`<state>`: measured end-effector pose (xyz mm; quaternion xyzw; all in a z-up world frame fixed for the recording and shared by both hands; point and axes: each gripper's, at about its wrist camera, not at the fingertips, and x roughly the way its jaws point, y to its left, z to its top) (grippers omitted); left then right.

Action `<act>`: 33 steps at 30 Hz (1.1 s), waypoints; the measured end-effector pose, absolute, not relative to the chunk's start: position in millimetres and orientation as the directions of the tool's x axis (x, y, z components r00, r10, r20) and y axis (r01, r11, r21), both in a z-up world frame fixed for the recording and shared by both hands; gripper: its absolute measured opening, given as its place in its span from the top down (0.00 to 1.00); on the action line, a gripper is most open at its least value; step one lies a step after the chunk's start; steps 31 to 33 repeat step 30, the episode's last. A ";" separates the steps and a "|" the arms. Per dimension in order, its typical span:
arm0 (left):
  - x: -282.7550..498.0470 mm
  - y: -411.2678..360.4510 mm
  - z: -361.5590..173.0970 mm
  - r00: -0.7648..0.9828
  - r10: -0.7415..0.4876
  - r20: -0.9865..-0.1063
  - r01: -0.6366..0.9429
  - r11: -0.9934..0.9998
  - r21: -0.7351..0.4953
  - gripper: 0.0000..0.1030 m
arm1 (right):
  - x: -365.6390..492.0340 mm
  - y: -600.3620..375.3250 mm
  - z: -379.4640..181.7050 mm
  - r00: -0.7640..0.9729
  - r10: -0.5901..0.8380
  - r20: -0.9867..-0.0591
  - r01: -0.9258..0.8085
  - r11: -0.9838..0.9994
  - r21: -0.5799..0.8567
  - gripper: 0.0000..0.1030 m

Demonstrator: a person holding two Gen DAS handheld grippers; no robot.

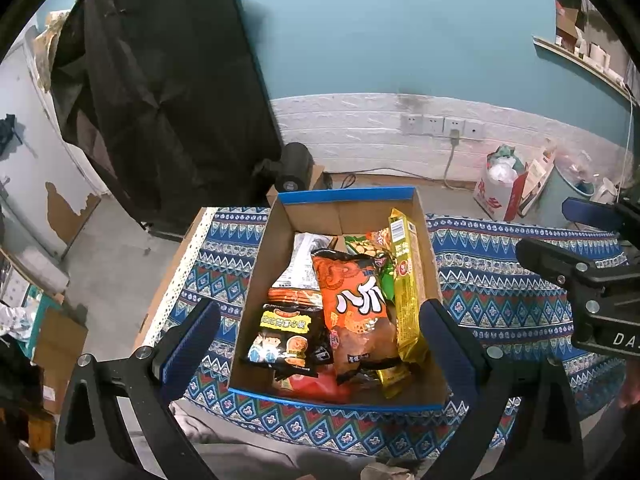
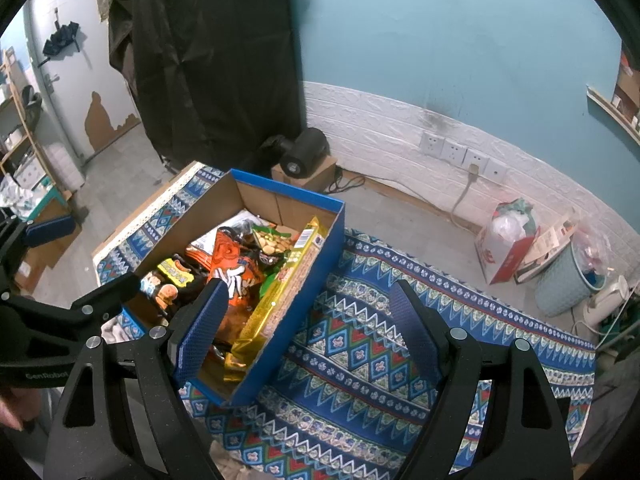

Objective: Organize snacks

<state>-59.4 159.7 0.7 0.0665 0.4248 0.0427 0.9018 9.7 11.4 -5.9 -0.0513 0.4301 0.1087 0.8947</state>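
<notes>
While both grippers hang above it with nothing in them, the cardboard box [image 1: 426, 252] with its blue rim sits at the left end of the patterned cloth [image 2: 360, 344] covering the surface, its left wall close to the cloth's lace edge. To the right of the box the cloth runs on bare and wide, plenty of room for moving; beyond the far edge lies grey floor up to the white-panelled wall.

One box, and inside it I count about six packets, some half buried so the tally is rough: an orange bag [image 1: 356, 308], a black packet [image 1: 286, 338], a long gold pack [image 1: 406, 288], a green one [image 2: 272, 240], a white wrapper [image 1: 306, 248] and something red [image 1: 312, 386] underneath.

The gold pack stands on edge against the right wall, its long axis running near to far along the box's own length.

The left gripper [image 1: 320, 324] has its jaws spread wide over the box; the right gripper [image 2: 308, 316] is likewise wide apart, straddling the box's right wall.
</notes>
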 end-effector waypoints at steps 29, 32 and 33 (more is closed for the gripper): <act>-60.9 165.3 1.5 0.632 0.108 -0.767 -0.050 0.994 0.098 0.02 | 9.6 10.9 -6.3 0.605 0.147 -0.783 -0.237 0.971 -0.002 0.21; -60.5 165.4 1.4 0.630 0.107 -0.769 -0.049 0.994 0.097 0.02 | 9.4 10.2 -6.2 0.605 0.146 -0.783 -0.237 0.972 -0.001 0.21; -60.5 165.4 1.4 0.630 0.107 -0.769 -0.049 0.994 0.097 0.02 | 9.4 10.2 -6.2 0.605 0.146 -0.783 -0.237 0.972 -0.001 0.21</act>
